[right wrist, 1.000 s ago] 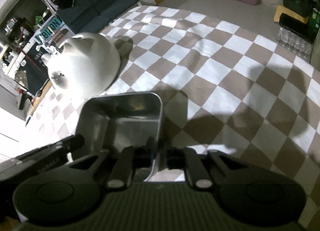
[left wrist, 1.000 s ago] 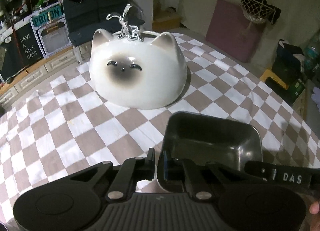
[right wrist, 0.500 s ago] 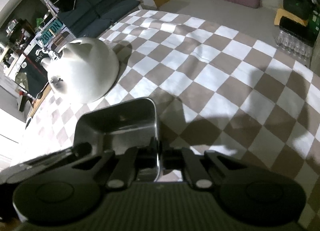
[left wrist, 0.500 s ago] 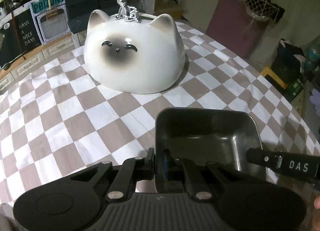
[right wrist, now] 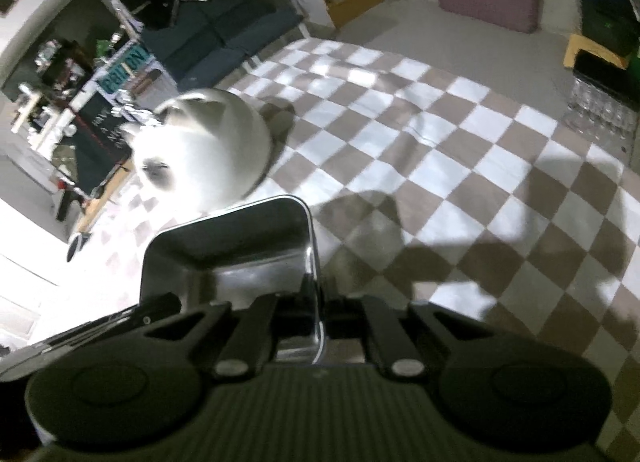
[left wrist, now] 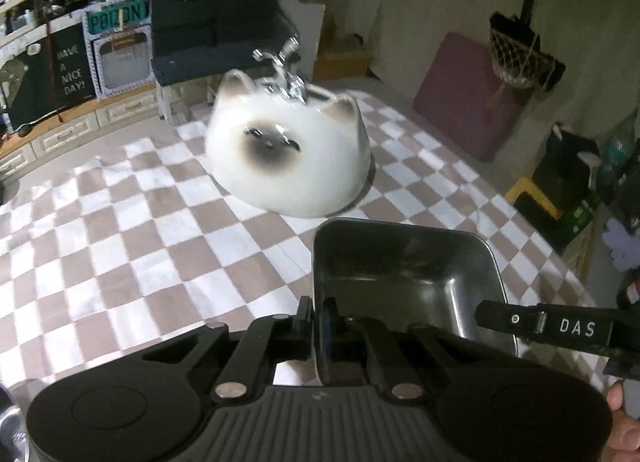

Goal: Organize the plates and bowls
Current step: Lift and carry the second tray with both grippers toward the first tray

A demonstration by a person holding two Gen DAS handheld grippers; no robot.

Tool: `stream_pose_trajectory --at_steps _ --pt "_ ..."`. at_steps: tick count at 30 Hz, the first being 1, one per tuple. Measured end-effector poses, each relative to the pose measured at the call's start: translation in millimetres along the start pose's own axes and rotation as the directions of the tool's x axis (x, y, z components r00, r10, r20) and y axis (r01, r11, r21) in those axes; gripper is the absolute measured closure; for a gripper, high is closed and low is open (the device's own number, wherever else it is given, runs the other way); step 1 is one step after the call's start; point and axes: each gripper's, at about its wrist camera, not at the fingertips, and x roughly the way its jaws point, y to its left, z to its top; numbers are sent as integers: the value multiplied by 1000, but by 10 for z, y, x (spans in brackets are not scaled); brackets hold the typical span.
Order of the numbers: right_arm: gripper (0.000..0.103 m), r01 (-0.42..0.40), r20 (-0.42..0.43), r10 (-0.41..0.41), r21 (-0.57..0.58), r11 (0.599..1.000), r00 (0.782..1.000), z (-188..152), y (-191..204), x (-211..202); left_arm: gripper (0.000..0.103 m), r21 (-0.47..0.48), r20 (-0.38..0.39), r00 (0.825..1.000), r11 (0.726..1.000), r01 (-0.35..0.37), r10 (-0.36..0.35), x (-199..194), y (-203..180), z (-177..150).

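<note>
Metal tray [left wrist: 404, 274], rectangular and empty, held above the checkered tablecloth [left wrist: 120, 246], left gripper [left wrist: 318, 318] clamped tight on its left wall, right gripper [right wrist: 318, 302] pinching the opposite wall, white cat-faced bowl [left wrist: 288, 158] upside down on the cloth just beyond.

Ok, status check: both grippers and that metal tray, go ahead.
Left gripper shut on metal tray rim. Right gripper shut on opposite rim. Cat-face bowl upside down ahead, apart from tray.

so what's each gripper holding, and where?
Both hold the metal tray: left gripper pinches its left wall, right gripper its right wall.
</note>
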Motion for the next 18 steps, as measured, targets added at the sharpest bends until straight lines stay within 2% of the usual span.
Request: stream_pose_trajectory --at_steps 9,18 --pt "99 -107 40 114 -136 985 993 -193 376 -458 99 -68 98 995 997 -27 34 -746 244 -142" --pt "98 -231 33 243 -212 950 969 -442 735 -801 98 -143 170 979 986 -86 111 -1408 543 -407"
